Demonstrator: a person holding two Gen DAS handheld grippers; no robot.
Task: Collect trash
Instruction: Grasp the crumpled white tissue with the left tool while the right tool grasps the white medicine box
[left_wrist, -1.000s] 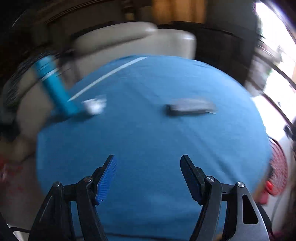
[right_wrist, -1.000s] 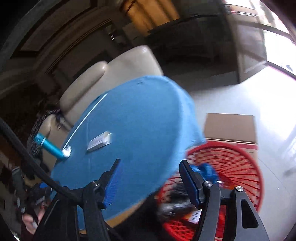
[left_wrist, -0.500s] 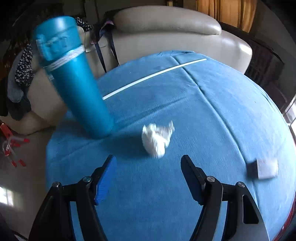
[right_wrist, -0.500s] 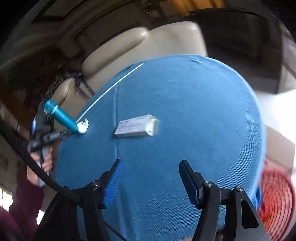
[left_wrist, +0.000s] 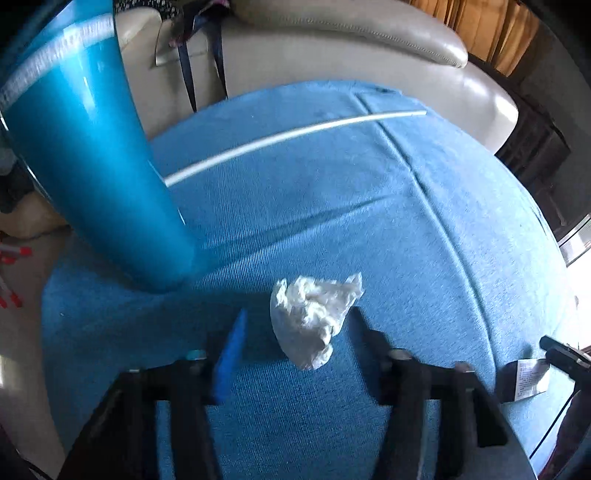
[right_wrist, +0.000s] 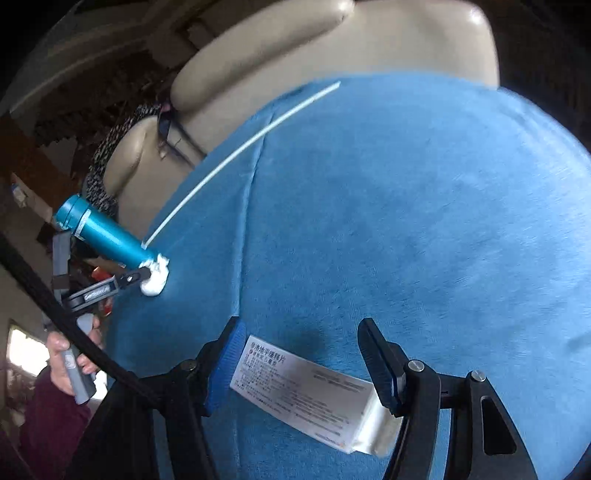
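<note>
Round counter (left_wrist: 424, 258) under a ribbed blue cloth, with a thin white straight stick (left_wrist: 295, 136) lying across its far part toward 12 o'clock.

Left wrist view: left hand-held gripper (left_wrist: 295, 332) with jaws set wide, straddling a crumpled white tissue wad (left_wrist: 314, 321); blue pad at 9 o'clock of the wad, black finger just beside it at 3 o'clock, neither clearly pressing in. Wad resting on the cloth. Tall glossy teal cylindrical bottle (left_wrist: 92, 166) standing at 10 o'clock of the wad, near but apart from it. Beige leather sofa (left_wrist: 351, 44) behind the counter at 12 o'clock. At 4 o'clock near the frame edge, a small white printed cardboard box (left_wrist: 528, 376) with a dark fingertip touching its far side.

Right wrist view: right hand-held gripper (right_wrist: 299, 354) also wide, jaws either side of the same box (right_wrist: 303, 391), which lies flat on the cloth (right_wrist: 406, 221) with its long side across the gap; blue pad touching the left end, black finger over the right end. At 9 o'clock, the teal bottle (right_wrist: 103, 232) and tissue wad (right_wrist: 155, 277) with the other gripper's tip against the wad.
</note>
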